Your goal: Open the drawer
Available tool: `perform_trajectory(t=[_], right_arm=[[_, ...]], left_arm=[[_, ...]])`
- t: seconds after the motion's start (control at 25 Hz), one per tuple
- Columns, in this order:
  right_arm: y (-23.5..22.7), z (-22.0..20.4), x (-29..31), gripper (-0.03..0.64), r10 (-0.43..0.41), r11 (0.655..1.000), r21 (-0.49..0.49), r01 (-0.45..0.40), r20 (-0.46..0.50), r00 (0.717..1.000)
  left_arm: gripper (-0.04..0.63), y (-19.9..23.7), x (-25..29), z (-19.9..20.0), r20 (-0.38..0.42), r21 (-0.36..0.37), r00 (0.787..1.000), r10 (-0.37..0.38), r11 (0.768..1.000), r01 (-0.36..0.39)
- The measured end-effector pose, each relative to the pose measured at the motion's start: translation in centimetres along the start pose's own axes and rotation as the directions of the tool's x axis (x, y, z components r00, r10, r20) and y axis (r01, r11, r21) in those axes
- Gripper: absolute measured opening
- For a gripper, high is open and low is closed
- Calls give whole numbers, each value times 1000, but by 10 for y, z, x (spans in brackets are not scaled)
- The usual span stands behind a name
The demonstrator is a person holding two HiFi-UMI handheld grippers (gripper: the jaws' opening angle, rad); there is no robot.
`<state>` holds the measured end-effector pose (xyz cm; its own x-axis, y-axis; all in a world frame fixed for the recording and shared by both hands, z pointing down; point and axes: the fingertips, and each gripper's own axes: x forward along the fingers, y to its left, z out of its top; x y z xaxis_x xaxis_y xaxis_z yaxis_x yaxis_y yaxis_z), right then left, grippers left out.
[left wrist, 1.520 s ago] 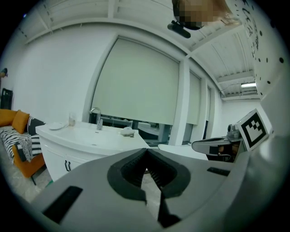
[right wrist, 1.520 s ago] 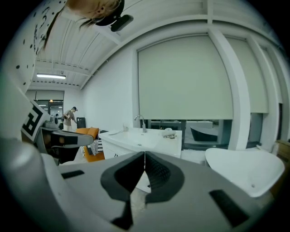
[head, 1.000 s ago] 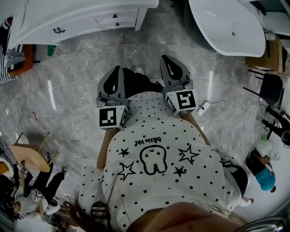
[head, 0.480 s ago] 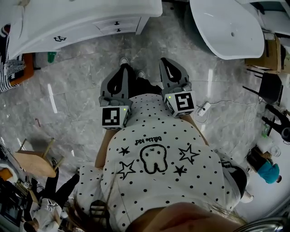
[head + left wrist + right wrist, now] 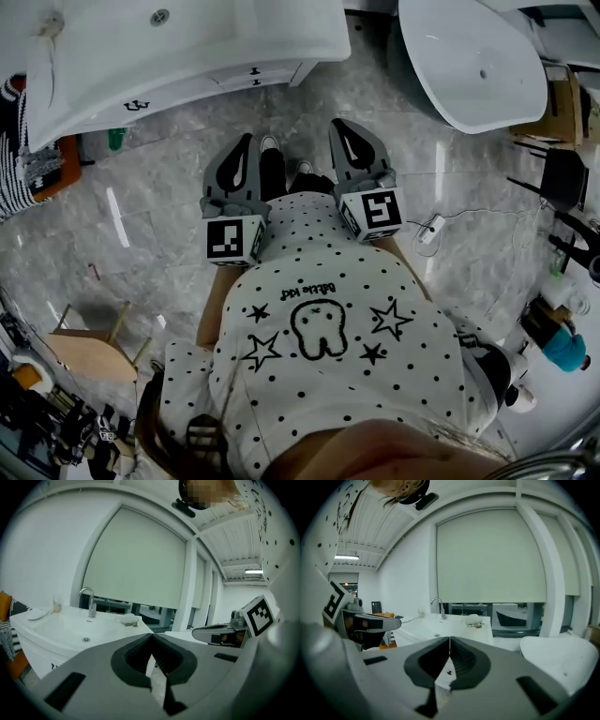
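We are standing on the grey marble floor (image 5: 150, 225) and holding both tools in front of our white dotted shirt (image 5: 319, 375). The left gripper (image 5: 243, 148) and the right gripper (image 5: 348, 134) are pointing toward the top of the head view. Their own views show the same state. The jaws of the left gripper (image 5: 151, 637) are pressing together with nothing between them, and the jaws of the right gripper (image 5: 449, 641) are doing the same.

The task's thing, the white drawer front (image 5: 267, 75) with a small dark knob (image 5: 253, 70), is sitting in the white washbasin cabinet (image 5: 187, 47) at the upper left of the head view. It is well apart from both grippers, with bare floor between. Its long axis is running left to right, rising a little toward the right, so we judge the pull has to come down the frame, toward us.

The drawer is lying almost straight above the left gripper, while the right gripper is standing further to the right, nearer to the white oval bathtub (image 5: 469, 66). So the left hand seems the nearer one. In the right gripper view a small dark spot (image 5: 449, 672), perhaps a knob of this cabinet, is showing low in the gap under the jaws. Before any grasp the jaws will need to spread.
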<state>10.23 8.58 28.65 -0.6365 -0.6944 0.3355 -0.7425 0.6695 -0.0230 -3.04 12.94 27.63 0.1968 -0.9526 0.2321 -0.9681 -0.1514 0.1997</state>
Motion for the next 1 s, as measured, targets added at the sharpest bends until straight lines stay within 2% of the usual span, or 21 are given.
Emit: perform_trajectory(t=[0.4, 0.76, 1.0], right_arm=[[8, -3, 34, 15, -38, 999, 7, 38, -4, 999], [-3, 3, 39, 15, -28, 1000, 6, 28, -2, 1000], [-20, 10, 57, 15, 4, 1000, 0, -4, 2, 1000]], left_arm=[[5, 44, 15, 1, 4, -18, 1000, -4, 1000, 4], [5, 47, 23, 6, 8, -36, 1000, 28, 999, -28], [5, 53, 41, 7, 8, -64, 997, 78, 995, -78]])
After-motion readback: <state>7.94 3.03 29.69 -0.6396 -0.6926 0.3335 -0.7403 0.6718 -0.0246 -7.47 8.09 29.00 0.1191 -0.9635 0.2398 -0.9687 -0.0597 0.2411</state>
